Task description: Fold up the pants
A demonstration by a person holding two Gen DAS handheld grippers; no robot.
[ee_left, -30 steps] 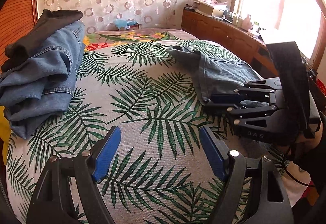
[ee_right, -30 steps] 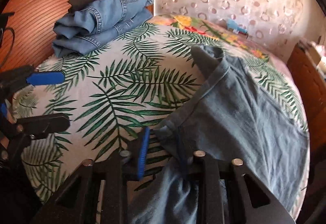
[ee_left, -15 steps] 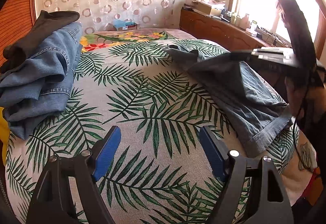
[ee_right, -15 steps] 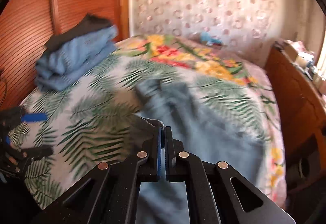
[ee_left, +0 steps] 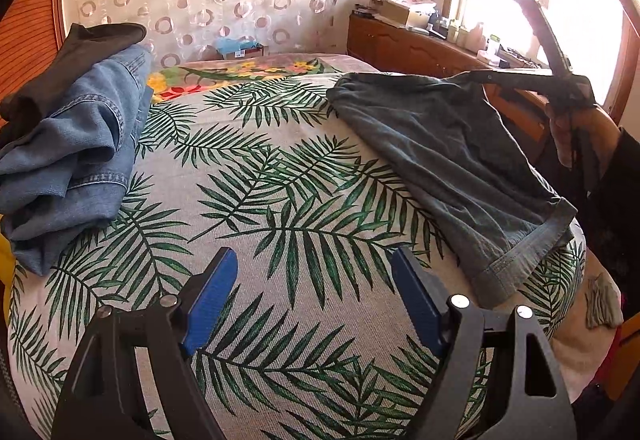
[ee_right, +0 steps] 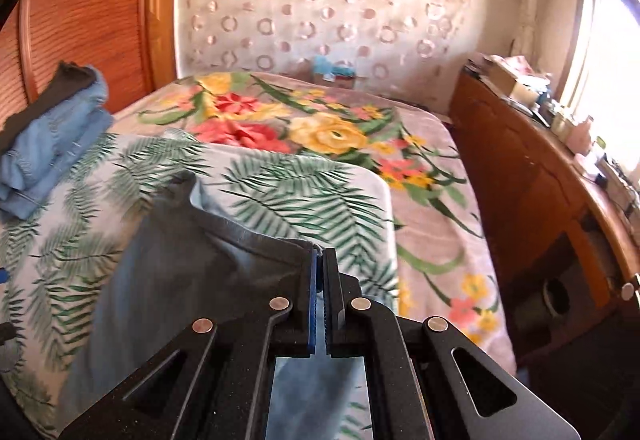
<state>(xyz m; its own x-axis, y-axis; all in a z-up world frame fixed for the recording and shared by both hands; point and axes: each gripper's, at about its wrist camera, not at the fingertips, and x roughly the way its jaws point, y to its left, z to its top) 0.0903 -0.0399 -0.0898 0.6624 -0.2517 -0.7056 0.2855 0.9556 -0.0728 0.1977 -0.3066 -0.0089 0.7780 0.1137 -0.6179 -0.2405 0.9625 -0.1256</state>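
Two grippers: right gripper (ee_right: 320,260), jaws clenched on pants (ee_left: 452,144) edge, lifting it for folding; left gripper (ee_left: 312,296), jaws released, waiting above bed (ee_left: 280,176).

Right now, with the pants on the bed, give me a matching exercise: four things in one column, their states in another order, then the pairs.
Things:
1. left gripper
2. right gripper
3. grey-blue pants
4. stack of jeans

States:
A. folded, piled at the bed's edge by the wooden wall
B. jaws open, nothing between them
C. one edge lifted off the palm-leaf cover
D. jaws shut on cloth

Pairs: 1-B, 2-D, 3-C, 4-A
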